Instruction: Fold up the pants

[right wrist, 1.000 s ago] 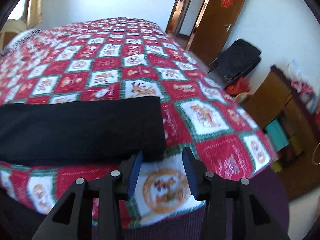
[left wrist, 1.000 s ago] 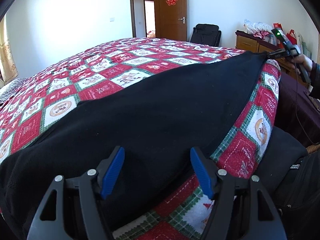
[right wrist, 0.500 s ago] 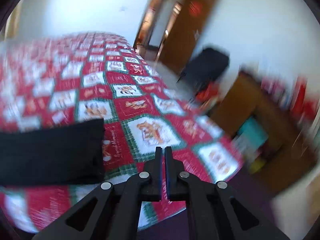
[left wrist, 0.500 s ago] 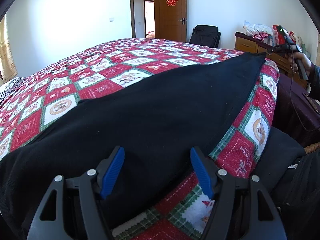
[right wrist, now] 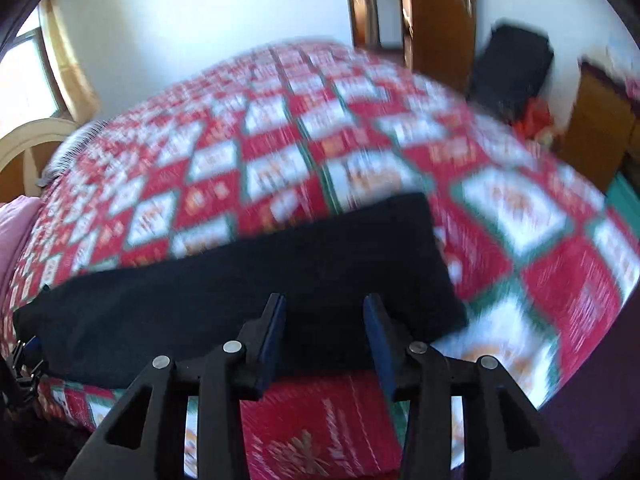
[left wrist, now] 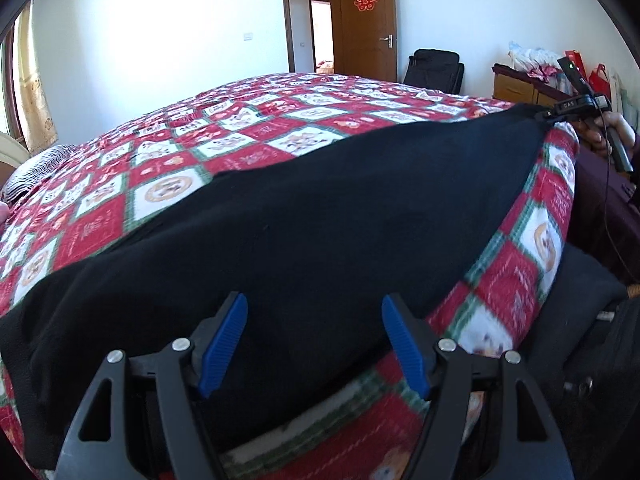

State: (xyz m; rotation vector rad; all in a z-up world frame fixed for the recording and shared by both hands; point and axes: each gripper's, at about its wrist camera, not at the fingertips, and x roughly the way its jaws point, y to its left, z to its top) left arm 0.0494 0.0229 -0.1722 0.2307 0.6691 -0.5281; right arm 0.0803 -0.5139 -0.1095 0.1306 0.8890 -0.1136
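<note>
Across a big bed under a red, white and green patchwork quilt [left wrist: 168, 192], laid flat along the near edge: black pants [left wrist: 320, 220], running from near left to far right in one long length, no cross fold visible. At the cuff end, swung back over the cloth after snapping shut in mid-air off to the right half a second ago: right hand-held gripper [right wrist: 324, 320], jaws opening again, straddling the near hem with fabric under and between the tips but not pinched. Reads as a fresh approach for a grasp at the cuff, so the fold itself looks not yet begun. At the wider end, little changed apart from a small slide along the cloth: left hand-held gripper [left wrist: 314, 344], blue pads spread wide above the black fabric, clamping nothing. Far right in that view, wrapped round the other tool's handle: a hand [left wrist: 616, 128]. Beyond the bed, well apart and out of the way: brown door [left wrist: 366, 20] standing open, wooden dresser [left wrist: 516, 88] with clutter on top, black bag [left wrist: 434, 66] against the wall. Nothing lying on the pants; only the quilt close under both tools, likely to get caught along with the hem. Right view heavily blurred, so exact contact there hard to tell.
</note>
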